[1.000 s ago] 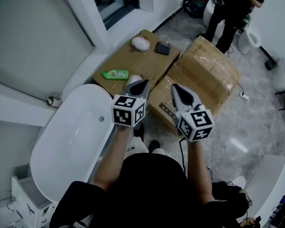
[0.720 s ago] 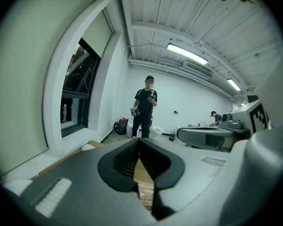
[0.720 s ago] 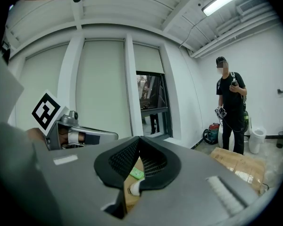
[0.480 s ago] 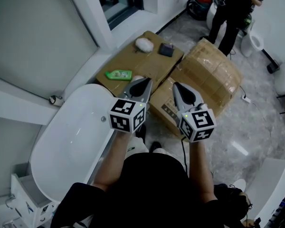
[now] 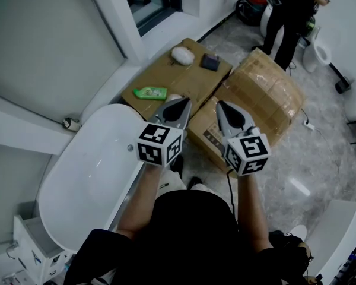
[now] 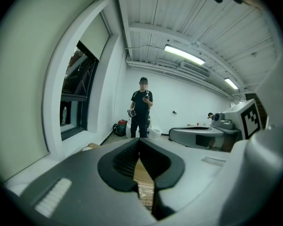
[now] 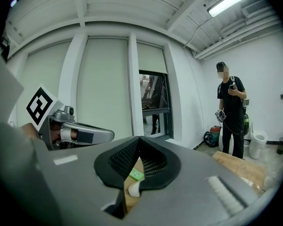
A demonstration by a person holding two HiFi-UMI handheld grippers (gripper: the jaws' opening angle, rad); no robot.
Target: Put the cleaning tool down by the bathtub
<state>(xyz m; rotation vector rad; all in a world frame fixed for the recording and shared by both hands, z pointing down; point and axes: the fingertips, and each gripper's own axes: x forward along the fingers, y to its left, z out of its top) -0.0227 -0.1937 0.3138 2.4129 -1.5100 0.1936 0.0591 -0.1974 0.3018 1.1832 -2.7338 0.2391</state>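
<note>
Plainly, from the head view, neither tool-hand carries anything: the left gripper (image 5: 178,107) and the right gripper (image 5: 225,108) hover side by side just past the bathtub (image 5: 86,174), off its far end, both with jaws pressed together. On the flat cardboard (image 5: 187,79) that butts against that end of the tub lie a green packet (image 5: 151,92) nearest the tub, a white fluffy pad (image 5: 183,55) farther from it, and a white rounded piece (image 5: 169,98) half hidden behind the left gripper's tips. Which of these is the tool meant I cannot tell, but all rest close by the tub and none is held

The left gripper view shows its jaws shut tip to tip, with only cardboard in the gap beneath, and a person (image 6: 141,108) standing well beyond the tub

The right gripper view shows the same closed pinch; the packet and the rounded piece lie low behind it, not gripped

My guess is that the setting-down is either finished or not begun. If not begun, the next move calls for opening one pair of jaws and dropping to the cardboard
</note>
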